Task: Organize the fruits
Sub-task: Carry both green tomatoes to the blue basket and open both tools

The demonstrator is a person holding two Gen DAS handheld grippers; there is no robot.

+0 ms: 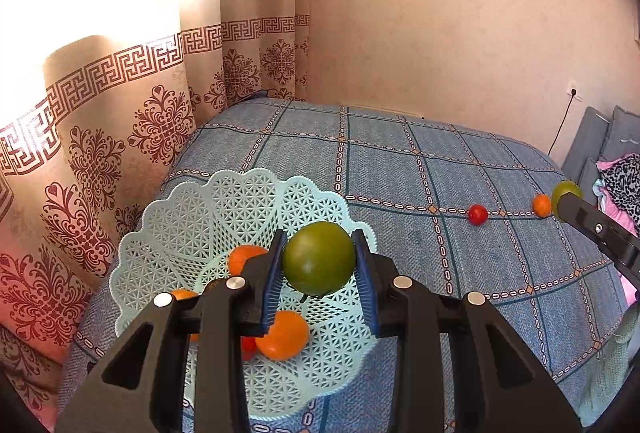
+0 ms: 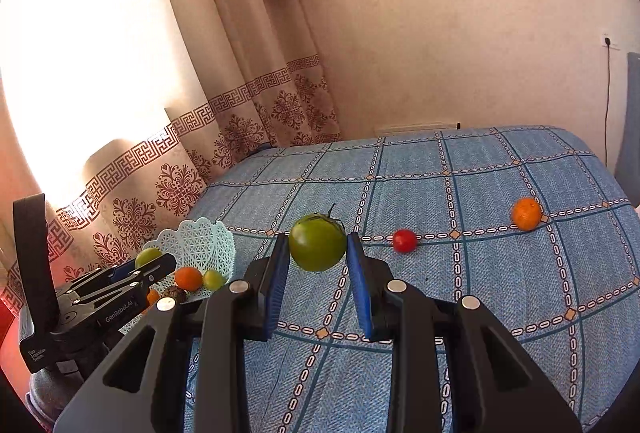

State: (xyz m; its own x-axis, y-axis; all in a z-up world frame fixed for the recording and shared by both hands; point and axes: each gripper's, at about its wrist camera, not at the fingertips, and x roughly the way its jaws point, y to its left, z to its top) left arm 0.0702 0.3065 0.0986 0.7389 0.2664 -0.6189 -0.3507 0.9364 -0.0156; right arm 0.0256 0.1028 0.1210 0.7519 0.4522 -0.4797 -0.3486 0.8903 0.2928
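Observation:
My left gripper [image 1: 319, 238] is shut on a green tomato [image 1: 319, 258], held just above a pale teal lattice basket [image 1: 192, 217]. Several orange fruits [image 1: 284, 335] and a small red one [image 1: 248, 344] lie inside the basket. My right gripper [image 2: 318, 236] is shut on a second green tomato [image 2: 317, 243] low over the blue checked bedspread [image 2: 480, 293]. A red tomato [image 2: 404, 240] and an orange [image 2: 526, 213] lie on the bed to its right. From the right wrist view, the left gripper [image 2: 160, 264] hovers at the basket [image 2: 200, 241] with its green tomato [image 2: 148, 257].
A patterned curtain [image 1: 100, 153] hangs directly left of the bed, right behind the basket. A plain wall [image 1: 460, 33] runs along the far side. Grey cushions and pink clothing [image 1: 612, 169] sit past the bed's right edge. Open bedspread lies between the basket and the loose fruit.

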